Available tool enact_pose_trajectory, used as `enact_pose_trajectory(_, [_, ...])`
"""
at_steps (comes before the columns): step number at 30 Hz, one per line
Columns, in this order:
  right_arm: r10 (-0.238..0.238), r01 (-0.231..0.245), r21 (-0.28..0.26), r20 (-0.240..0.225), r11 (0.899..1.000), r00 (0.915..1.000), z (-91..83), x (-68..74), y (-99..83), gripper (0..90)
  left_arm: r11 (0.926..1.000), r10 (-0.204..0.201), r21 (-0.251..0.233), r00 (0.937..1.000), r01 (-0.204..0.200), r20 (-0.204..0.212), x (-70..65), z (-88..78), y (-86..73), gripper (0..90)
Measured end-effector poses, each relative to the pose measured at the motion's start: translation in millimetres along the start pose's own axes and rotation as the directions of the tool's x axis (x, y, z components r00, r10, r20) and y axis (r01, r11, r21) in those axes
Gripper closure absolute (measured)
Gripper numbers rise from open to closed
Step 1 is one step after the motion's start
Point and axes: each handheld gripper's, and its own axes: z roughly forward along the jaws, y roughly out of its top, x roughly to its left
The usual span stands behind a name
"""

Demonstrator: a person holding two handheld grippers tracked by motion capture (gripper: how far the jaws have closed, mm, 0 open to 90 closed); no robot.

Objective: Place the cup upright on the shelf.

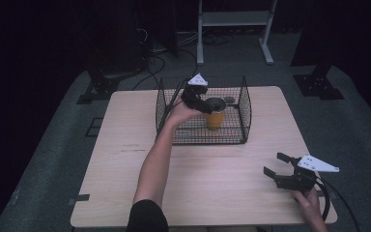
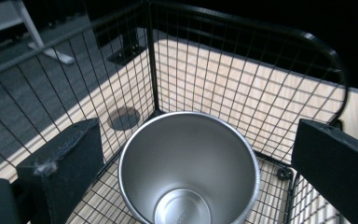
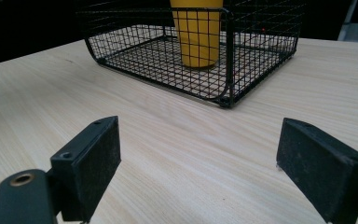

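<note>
A yellow cup (image 1: 215, 118) with a steel inside stands upright in a black wire basket (image 1: 198, 137) at the back middle of the table. My left gripper (image 1: 204, 105) reaches into the basket from the left and hangs just above the cup's rim. In the left gripper view the cup's mouth (image 2: 189, 168) sits between the wide-apart jaws, and the left gripper (image 2: 196, 140) is open and touches nothing. My right gripper (image 1: 274, 163) is low over the table's front right, open and empty. In the right gripper view its jaws (image 3: 203, 140) face the basket (image 3: 228, 56) and the cup (image 3: 196, 32).
The light wooden table (image 1: 212, 188) has bare surface between the basket and its front edge. A dark round spot (image 2: 124, 117) lies on the table just behind the basket. A white metal stand (image 1: 234, 19) and cables are on the floor beyond.
</note>
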Motion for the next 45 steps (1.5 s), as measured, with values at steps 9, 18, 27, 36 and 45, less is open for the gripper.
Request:
enact_pose_trajectory(9, [-0.003,0.003,0.003,0.006,1.000,1.0000,0.1,0.2,0.1,12.6,0.9986,0.008,-0.053,0.9999,-0.009,-0.013,-10.5,-28.2,-1.3,1.9])
enact_pose_trajectory(18, [0.001,-0.001,0.005,0.010,1.000,0.9999,0.0,0.2,0.1,12.6,0.9960,0.037,-0.081,0.9992,-0.038,-0.016,-25.9,-52.1,2.3,1.9])
enact_pose_trajectory(27, [0.003,-0.003,0.004,0.014,1.000,0.9999,-0.1,-0.1,0.0,12.6,0.9930,0.049,-0.106,0.9987,-0.050,-0.016,-41.3,-69.3,-1.3,1.9])
enact_pose_trajectory(36, [0.006,-0.006,0.004,0.016,1.000,0.9998,-0.1,-0.1,0.0,12.6,0.9933,0.040,-0.106,0.9982,-0.045,-0.044,-49.1,-88.2,-18.8,1.9])
enact_pose_trajectory(45, [0.008,-0.008,0.005,0.018,1.000,0.9998,-0.1,-0.3,0.0,12.6,0.9924,0.016,-0.121,0.9985,-0.022,-0.053,-58.3,-102.7,-38.8,1.9])
